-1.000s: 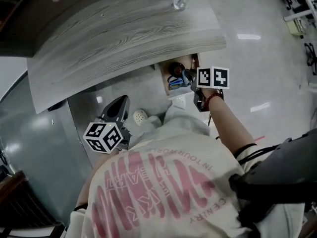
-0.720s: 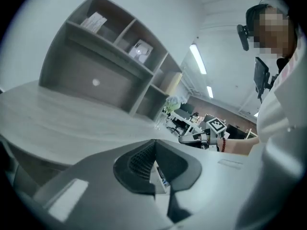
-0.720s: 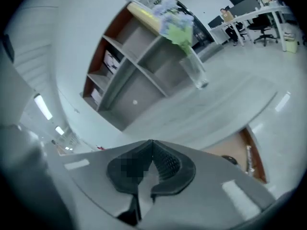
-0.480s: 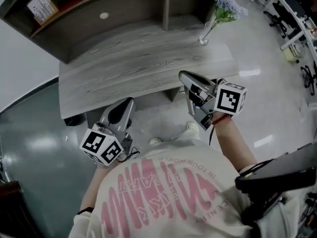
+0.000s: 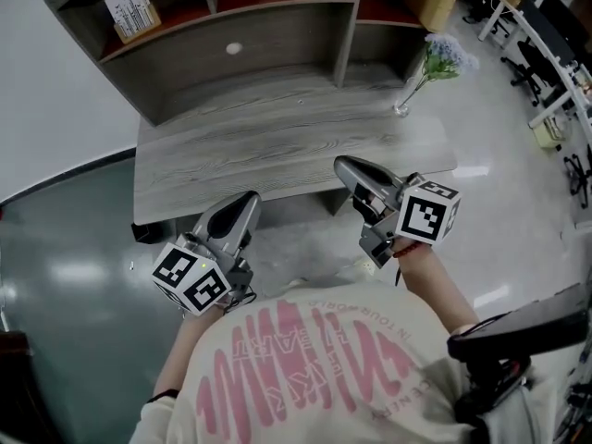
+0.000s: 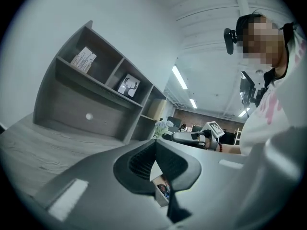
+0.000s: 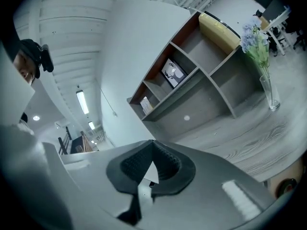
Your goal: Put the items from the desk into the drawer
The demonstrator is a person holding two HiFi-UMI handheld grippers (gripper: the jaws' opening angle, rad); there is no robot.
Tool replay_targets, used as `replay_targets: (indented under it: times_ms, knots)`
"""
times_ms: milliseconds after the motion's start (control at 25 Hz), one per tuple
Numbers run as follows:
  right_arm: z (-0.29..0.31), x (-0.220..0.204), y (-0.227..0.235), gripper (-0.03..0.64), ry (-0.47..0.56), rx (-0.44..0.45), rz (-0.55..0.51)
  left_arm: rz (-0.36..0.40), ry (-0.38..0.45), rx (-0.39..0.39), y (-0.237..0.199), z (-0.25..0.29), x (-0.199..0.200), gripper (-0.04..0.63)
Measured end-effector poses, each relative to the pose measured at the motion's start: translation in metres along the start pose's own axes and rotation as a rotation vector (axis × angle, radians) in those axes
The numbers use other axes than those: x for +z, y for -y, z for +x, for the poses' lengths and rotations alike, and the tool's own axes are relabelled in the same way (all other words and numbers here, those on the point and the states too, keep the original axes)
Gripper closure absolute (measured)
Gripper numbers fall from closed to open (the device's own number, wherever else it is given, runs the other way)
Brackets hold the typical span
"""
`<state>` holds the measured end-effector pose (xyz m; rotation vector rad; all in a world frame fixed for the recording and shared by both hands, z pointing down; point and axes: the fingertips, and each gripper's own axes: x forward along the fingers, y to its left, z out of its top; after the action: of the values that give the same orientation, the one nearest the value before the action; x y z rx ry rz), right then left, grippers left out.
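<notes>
Both tongs are held out level at the front of the table point(image 5: 277, 146), one on each side of the person's white shirt point(image 5: 305, 368) with the pink lettering. The left tongs point(image 5: 248, 200) are shut tight, tip to tip, and nothing is pinched between them. Seen from above, their tip sits right at the table's front edge, toward its left half. The right tongs point(image 5: 344, 163) are closed and empty too, and their tip is seen just over the front edge, toward the table's right half. The two are kept well apart from each other.

The drawer point(image 7: 287, 186) is caught at the bottom corner of the right gripper view, tucked under the table's front edge at the vase end, with a dark round thing showing in it. The items point(image 6: 163, 191) are glimpsed through the little gap under the left tongs' shut tips, as dark and blue bits lying in a pale box. More than that can't be made out, it's too small.

On the table, a glass vase point(image 5: 403, 107) with pale flowers point(image 5: 444, 58) is stood near the right end. A shelf unit point(image 5: 277, 26) is set along the table's back edge. A small box point(image 5: 129, 9) is propped in its upper left compartment and a framed picture point(image 7: 173, 73) in a middle one. Shiny grey floor point(image 5: 74, 266) is seen in front of the table and to its left.
</notes>
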<state>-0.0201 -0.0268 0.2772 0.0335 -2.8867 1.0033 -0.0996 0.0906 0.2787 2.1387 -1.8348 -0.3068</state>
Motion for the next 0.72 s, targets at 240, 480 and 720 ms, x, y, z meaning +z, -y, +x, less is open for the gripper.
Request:
replay_targets:
  times_ms: [240,480,720]
  knots:
    - [0.005,-0.001,-0.003,0.614,-0.002,-0.006,-0.004,0.018,0.011,0.055,-0.013,-0.006,0.001,0.577]
    - [0.004,-0.002,-0.002,0.614,0.013,-0.013,-0.006,0.023,0.034,0.055,-0.020,-0.004,0.001,0.577]
    - [0.000,0.005,0.005,0.614,0.006,-0.038,-0.011,0.024,0.020,0.051,-0.017,0.007,0.005,0.577]
